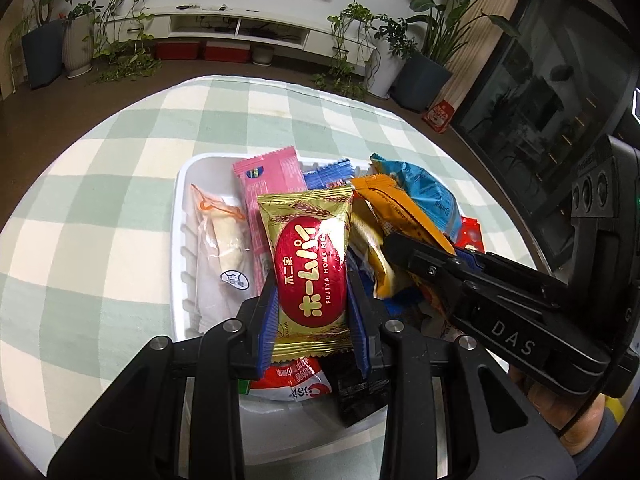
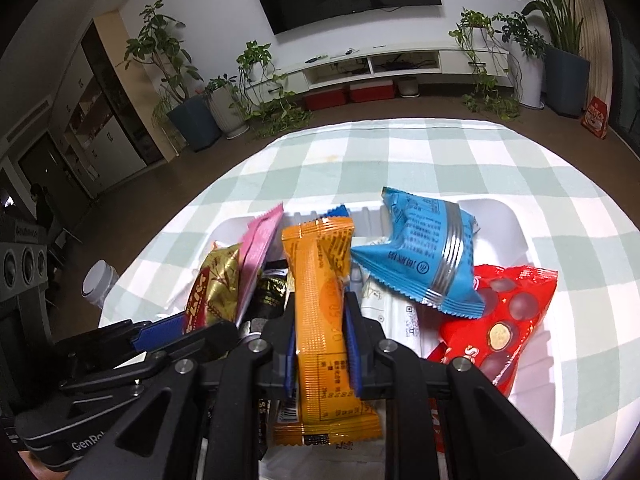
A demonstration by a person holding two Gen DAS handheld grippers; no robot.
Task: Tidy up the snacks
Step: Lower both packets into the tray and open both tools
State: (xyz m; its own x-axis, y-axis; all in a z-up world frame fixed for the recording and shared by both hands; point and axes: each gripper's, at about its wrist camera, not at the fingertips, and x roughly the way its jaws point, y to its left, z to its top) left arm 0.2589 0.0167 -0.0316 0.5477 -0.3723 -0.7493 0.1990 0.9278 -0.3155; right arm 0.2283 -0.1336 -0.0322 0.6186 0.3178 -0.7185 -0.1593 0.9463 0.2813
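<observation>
While both packets are being held above the white tray point(image 1: 180, 184), the gold Fujiya Home Pie packet point(image 1: 310, 276) is sitting clamped across its middle in the left tool point(image 1: 312, 312), and the orange snack bar point(image 2: 322, 312) is standing upright, pinched at mid-length in the right tool point(image 2: 320, 344). Both are probably light, crinkly and slick, with brittle contents, so gentle pressure on the flat faces seems wisest. Around them, a pink packet point(image 1: 276, 184), a blue packet point(image 2: 420, 256) and a red candy bag point(image 2: 508, 312) are crowding the tray, which is resting on the green-checked table point(image 1: 100, 208).
</observation>
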